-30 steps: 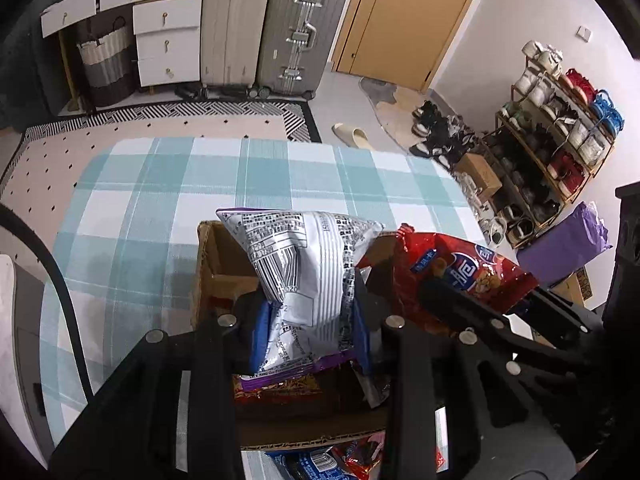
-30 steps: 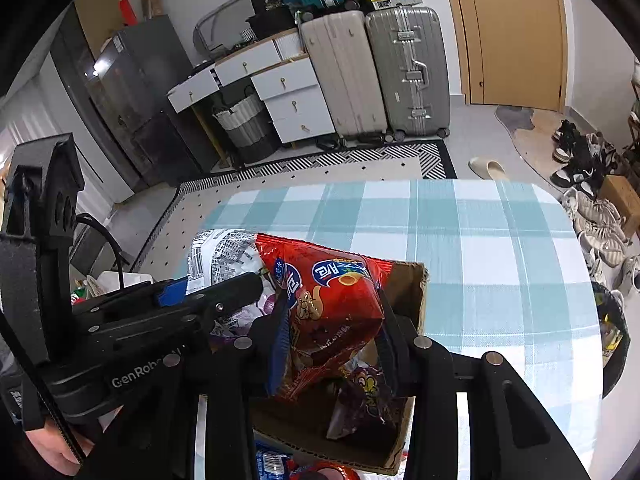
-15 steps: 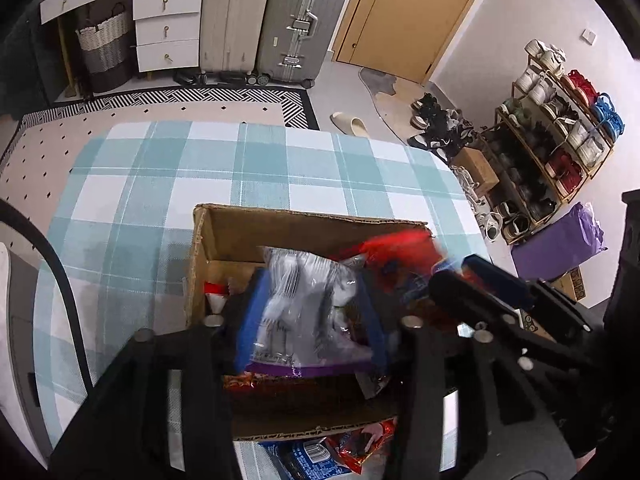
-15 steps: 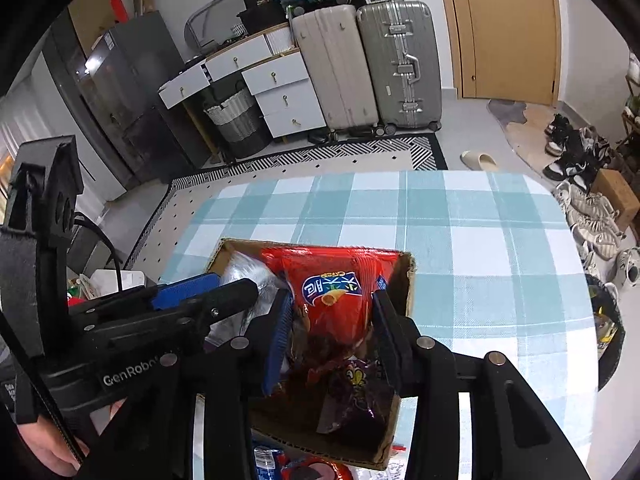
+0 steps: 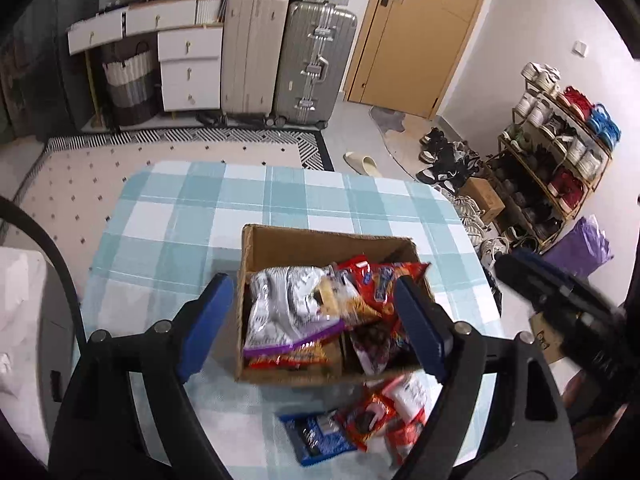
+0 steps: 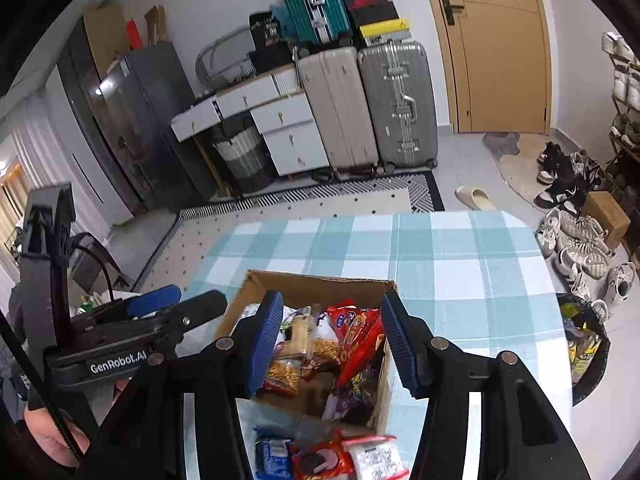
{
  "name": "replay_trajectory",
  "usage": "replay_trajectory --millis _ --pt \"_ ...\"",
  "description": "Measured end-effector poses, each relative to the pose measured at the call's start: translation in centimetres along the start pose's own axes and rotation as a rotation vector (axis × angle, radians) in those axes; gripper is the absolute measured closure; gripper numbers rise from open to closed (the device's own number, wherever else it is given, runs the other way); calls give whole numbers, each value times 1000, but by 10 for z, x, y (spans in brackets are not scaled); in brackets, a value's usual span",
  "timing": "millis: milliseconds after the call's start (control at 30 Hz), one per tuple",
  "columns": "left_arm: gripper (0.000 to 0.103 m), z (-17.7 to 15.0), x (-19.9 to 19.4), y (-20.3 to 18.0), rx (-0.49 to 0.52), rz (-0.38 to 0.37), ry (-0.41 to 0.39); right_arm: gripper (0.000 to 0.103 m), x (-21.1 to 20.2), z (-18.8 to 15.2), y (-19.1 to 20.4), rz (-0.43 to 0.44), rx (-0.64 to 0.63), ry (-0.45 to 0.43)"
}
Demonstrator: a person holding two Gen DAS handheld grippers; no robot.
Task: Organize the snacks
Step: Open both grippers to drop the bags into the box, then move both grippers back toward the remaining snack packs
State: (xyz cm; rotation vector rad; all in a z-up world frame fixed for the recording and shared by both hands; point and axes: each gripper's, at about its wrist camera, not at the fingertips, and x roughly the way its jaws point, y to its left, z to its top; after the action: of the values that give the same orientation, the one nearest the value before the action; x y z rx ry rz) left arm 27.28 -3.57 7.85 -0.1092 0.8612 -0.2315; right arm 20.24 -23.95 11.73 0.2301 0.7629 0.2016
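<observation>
Both the left hand-held gripper [image 5: 314, 322] and right hand-held gripper [image 6: 328, 340] hang spread and empty above the cardboard box [image 5: 320, 244] on the table [image 5: 180, 216], the silver snack bag [image 5: 288, 304] and red snack bag [image 5: 376, 284] lying inside

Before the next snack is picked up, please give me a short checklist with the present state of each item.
1. Left gripper free, jaws apart: ok.
2. Right gripper free, jaws apart: ok.
3. Silver chip bag and red chip bag inside the cardboard box: ok.
4. Box fully on the checked tablecloth: ok.
5. Loose packets near the box waiting: ok.
6. Room left in the box: cannot tell.
</observation>
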Motion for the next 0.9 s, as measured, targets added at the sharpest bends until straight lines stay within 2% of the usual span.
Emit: replay_trajectory --millis 67,200,300,367,467,567,700,767,800,900 --pt "21 -10 -19 -4 33 19 -22 49 -18 -3 2 6 3 -17" --pt "20 -33 -54 -16 110 36 -59 39 -58 -13 6 21 12 -61" --pt "19 -52 -81 -26 173 50 -98 37 -87 -24 10 25 10 -86" --pt "14 -64 -98 -29 192 69 -123 36 -107 -33 13 33 11 -104" --pt "3 -81 -124 -30 176 88 -172 26 -134 -48 16 36 14 -139" --pt "2 -99 -149 -33 176 191 -269 18 -158 -64 15 66 38 -174" --pt "1 -122 -172 -43 233 267 -334 17 -180 -86 12 107 75 -196" --pt "1 -133 -180 -48 257 389 -349 16 -188 -100 12 111 79 -200" --pt "1 -138 -185 -49 251 403 -362 16 -190 -105 12 111 80 -202" --pt "1 -152 -195 -45 219 354 -372 14 -193 -125 8 98 102 -213"
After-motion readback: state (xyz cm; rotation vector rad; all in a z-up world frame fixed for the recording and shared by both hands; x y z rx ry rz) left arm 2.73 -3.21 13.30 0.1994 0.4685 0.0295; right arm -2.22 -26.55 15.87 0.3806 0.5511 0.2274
